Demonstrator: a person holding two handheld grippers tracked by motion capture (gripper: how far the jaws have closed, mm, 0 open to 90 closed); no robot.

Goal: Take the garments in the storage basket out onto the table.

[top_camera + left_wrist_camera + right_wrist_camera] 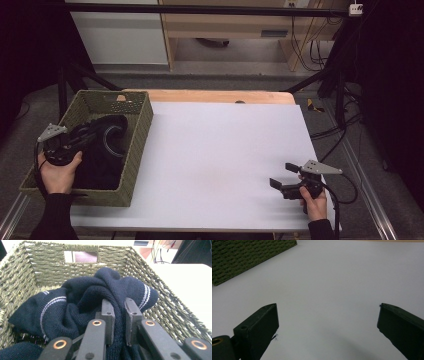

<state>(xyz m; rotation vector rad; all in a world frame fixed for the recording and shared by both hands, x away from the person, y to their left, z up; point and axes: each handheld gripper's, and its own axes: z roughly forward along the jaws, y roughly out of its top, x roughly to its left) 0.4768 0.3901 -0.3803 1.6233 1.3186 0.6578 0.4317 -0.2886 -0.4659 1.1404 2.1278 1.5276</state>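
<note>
We see the crumpled navy knitted sock with white stripes (82,302) pinched between the nearly closed jaws of the left gripper (119,315), inside the woven green basket (140,140) at the table's left edge. The white table (225,150) spreads bare ahead of the right gripper (280,175), jaws wide open, holding nothing.

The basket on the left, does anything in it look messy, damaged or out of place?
Nothing is damaged or spilled. The navy socks lie bunched in a heap inside the woven basket, and the left gripper is pinching a fold of them.
</note>
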